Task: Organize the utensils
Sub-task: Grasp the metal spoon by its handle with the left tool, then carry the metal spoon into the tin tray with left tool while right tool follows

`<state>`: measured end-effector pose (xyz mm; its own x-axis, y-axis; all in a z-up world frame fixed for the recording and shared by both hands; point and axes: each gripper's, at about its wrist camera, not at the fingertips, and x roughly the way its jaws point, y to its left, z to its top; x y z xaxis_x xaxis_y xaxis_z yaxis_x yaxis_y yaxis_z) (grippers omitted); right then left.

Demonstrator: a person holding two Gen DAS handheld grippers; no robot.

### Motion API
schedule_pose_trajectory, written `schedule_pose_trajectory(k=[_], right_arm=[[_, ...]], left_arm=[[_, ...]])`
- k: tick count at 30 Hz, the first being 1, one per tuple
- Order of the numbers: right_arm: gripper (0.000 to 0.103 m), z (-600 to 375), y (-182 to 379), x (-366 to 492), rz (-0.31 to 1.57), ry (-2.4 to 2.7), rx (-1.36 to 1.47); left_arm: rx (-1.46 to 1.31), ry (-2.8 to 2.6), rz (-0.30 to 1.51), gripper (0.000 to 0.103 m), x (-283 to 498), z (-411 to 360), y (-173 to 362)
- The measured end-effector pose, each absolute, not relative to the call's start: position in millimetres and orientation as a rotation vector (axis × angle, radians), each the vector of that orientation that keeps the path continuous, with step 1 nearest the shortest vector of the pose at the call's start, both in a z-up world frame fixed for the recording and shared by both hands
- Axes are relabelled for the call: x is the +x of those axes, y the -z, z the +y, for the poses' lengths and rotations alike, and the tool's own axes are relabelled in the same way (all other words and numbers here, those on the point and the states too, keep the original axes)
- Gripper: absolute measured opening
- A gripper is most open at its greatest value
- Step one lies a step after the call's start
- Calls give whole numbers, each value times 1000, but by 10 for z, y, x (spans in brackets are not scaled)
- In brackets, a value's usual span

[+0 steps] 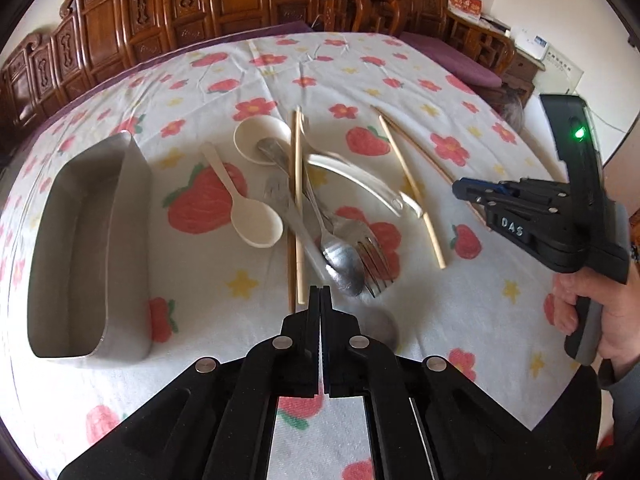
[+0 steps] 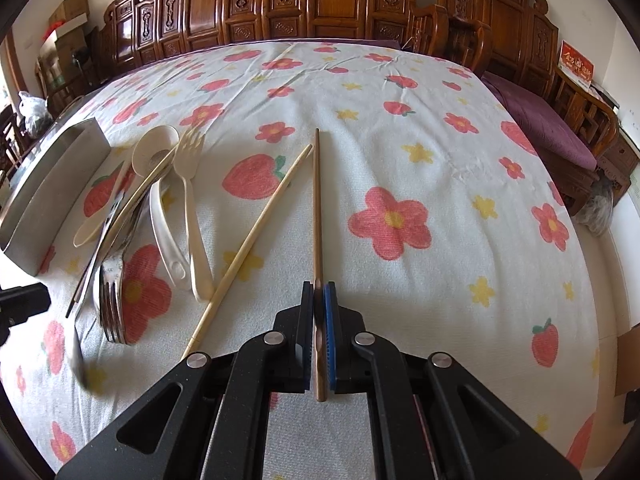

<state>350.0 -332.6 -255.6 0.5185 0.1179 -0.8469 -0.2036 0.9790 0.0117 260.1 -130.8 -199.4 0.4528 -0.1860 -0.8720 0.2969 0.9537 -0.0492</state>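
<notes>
Brown wooden chopstick point(image 2: 317, 200) sits clamped in your right hand-held gripper point(image 2: 319, 292), its length running toward the counter's far edge (steel tray point(image 2: 52, 184) at the left edge); your left hand-held gripper point(image 1: 321, 294) is closed, seemingly empty.

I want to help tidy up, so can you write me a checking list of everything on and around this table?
Surface: flowered tablecloth, wrinkled, covers the table.
Job's things: metal tray, looks empty inside; cream spoons, metal forks and chopsticks lie crossed in a utensil pile; light chopstick lies beside it.
Clutter: nothing seen.
Grippers: left gripper, fingers shut, nothing clearly between them; right gripper shut on the brown chopstick.
Cables: nothing seen.
Surroundings: carved wooden chairs, purple cushion.
</notes>
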Motion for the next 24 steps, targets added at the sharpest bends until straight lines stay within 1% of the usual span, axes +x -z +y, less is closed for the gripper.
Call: schedule_pose_trajectory(k=[8, 11, 15, 16, 17, 21, 23, 24], right_arm=[[6, -3303, 2556, 3486, 1006, -199, -94], [6, -3301, 2555, 3484, 1005, -201, -93], [6, -3306, 2552, 3486, 1005, -202, -93], [6, -3307, 2552, 3487, 1006, -202, -91], [6, -3305, 2553, 3485, 1006, -202, -90], [6, -3310, 2551, 3489, 1006, -203, -89], [6, -3315, 2552, 3490, 1006, -204, -86], [6, -3313, 2552, 3489, 1006, -204, -85]], left_arm=[[74, 300, 1085, 0, 2547, -1255, 2012], [81, 297, 1084, 9, 2555, -1345, 2049], [64, 280, 1136, 10, 2683, -1398, 2166], [46, 284, 1145, 12, 2709, -1393, 2188], [46, 269, 1151, 17, 2727, -1389, 2198], [55, 237, 1185, 20, 2809, -1405, 2272], [76, 230, 1180, 20, 2819, -1429, 2277], [81, 230, 1178, 18, 2823, -1440, 2277]])
